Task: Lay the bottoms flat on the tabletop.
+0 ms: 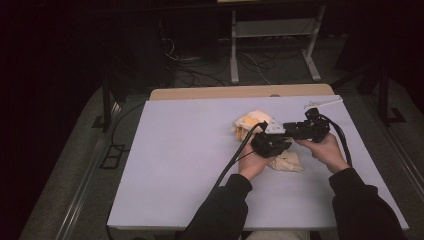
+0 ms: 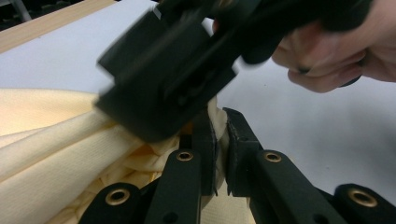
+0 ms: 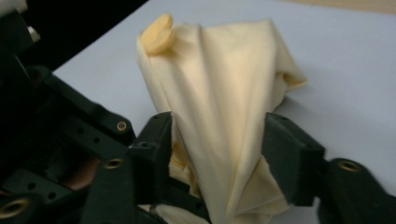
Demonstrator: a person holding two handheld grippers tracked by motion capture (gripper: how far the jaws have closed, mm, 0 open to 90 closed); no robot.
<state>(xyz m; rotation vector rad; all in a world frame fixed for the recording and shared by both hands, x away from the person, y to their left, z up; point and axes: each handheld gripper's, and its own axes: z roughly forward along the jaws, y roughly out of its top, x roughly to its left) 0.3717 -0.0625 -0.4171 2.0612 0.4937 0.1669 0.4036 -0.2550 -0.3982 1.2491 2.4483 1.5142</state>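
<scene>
**Two hand-held grippers meet on a cream cloth**

Both forearms reach in over the pale tabletop (image 1: 175, 165), hands close together right of centre. The left hand-held gripper (image 2: 220, 140) pinches a fold of the soft, ribbed cream cloth (image 3: 224, 107), jaws nearly together. The right hand-held gripper (image 3: 217, 154) straddles a gathered, upright bunch of it, jaws half apart, with no firm pinch visible. Its own view shows a round yellow tip (image 3: 158, 33) at the cloth's top; the high view shows the cloth crumpled beneath both grippers.

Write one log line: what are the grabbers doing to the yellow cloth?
left gripper: shut on crumpled pale yellow cloth | right gripper: open, straddling cloth | surface: white table
</scene>
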